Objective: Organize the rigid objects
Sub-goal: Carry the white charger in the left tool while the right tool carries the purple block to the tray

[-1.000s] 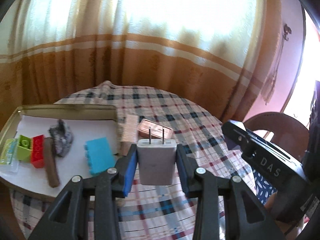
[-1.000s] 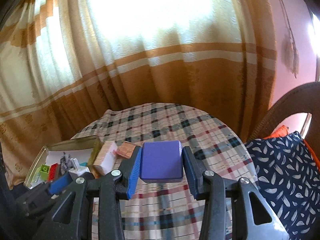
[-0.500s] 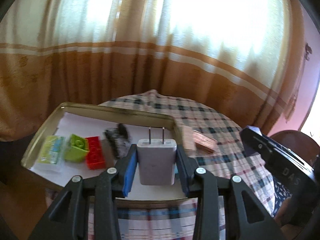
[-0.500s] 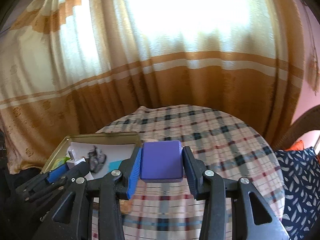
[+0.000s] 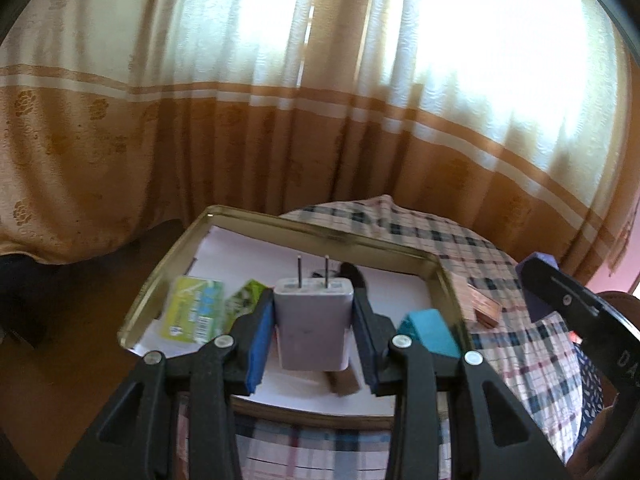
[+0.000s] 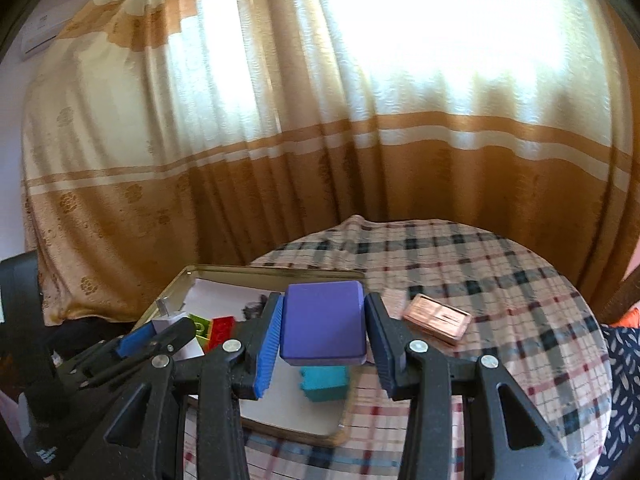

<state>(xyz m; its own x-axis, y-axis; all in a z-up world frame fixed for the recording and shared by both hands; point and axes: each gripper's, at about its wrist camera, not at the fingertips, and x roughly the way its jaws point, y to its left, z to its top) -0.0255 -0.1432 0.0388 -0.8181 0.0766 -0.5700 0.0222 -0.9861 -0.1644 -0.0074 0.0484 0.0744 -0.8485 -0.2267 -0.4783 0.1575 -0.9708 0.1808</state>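
Currently the white two-prong plastic wall charger (image 5: 313, 327) is pinched upright, prongs up, between the blue pads of the left gripper (image 5: 313, 334), hanging over the shallow gold-rimmed metal tray (image 5: 320, 234) lined with white paper. Right gripper (image 6: 323, 330) is clamped on a purple rounded-edge rectangular block (image 6: 322, 322), held above the tray's near right corner.

Inside the tray:
- teal plastic building brick (image 5: 430, 330) near the right wall, sitting just under the purple block in the right wrist view
- green-and-yellow flat packet (image 5: 193, 314) at the left side
- lime-green brick (image 6: 199, 326) and red brick (image 6: 220, 330) side by side, partly hidden behind the left gripper
- brown bar-shaped piece (image 5: 343, 382), only its end showing below the charger
- dark crumpled item (image 6: 256, 304) toward the back, too blurred to identify

Outside the tray, on the round table with the plaid cloth (image 6: 500, 280): a copper-coloured rectangular bar (image 6: 437, 320) lying flat just beside the tray's right wall, with a pale pinkish block (image 6: 394, 300) between it and the tray.

Beyond the table, a cream-and-tan striped curtain (image 6: 360, 140) is backlit by the window. A navy patterned cushion (image 6: 622, 392) is at the far right edge.
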